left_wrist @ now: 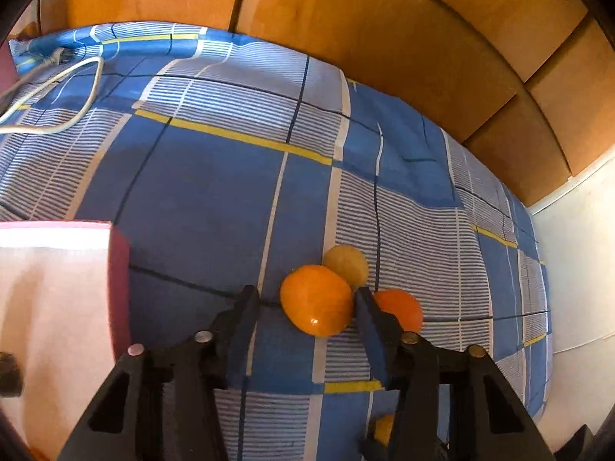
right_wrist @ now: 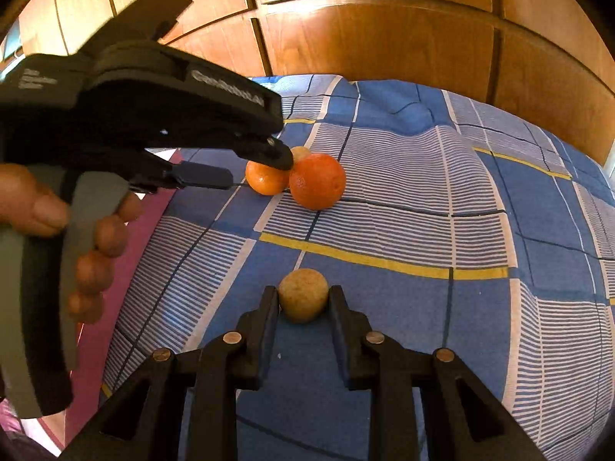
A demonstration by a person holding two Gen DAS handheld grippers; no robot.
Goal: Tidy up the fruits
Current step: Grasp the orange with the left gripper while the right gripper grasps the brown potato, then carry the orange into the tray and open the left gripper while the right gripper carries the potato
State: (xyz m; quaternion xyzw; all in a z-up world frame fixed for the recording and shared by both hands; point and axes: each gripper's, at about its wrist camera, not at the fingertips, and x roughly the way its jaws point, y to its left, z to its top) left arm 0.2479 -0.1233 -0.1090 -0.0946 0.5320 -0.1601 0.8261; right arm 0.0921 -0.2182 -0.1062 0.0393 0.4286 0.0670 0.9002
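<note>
In the left wrist view my left gripper (left_wrist: 305,294) is open around a large orange (left_wrist: 316,300); its right finger stands between that orange and a second orange (left_wrist: 399,309). A pale yellow fruit (left_wrist: 346,263) lies just behind them. In the right wrist view my right gripper (right_wrist: 303,292) is shut on a small tan round fruit (right_wrist: 303,299) resting on the bedsheet. The left gripper (right_wrist: 257,169) shows there too, reaching the two oranges (right_wrist: 317,180), (right_wrist: 265,180).
Everything lies on a blue, white and yellow checked bedsheet (left_wrist: 215,176). A pink-walled box (left_wrist: 57,288) stands at the left. A white cable (left_wrist: 57,92) lies at the far left. Wooden wardrobe doors (right_wrist: 384,38) stand behind the bed. A white wall (left_wrist: 576,269) is at the right.
</note>
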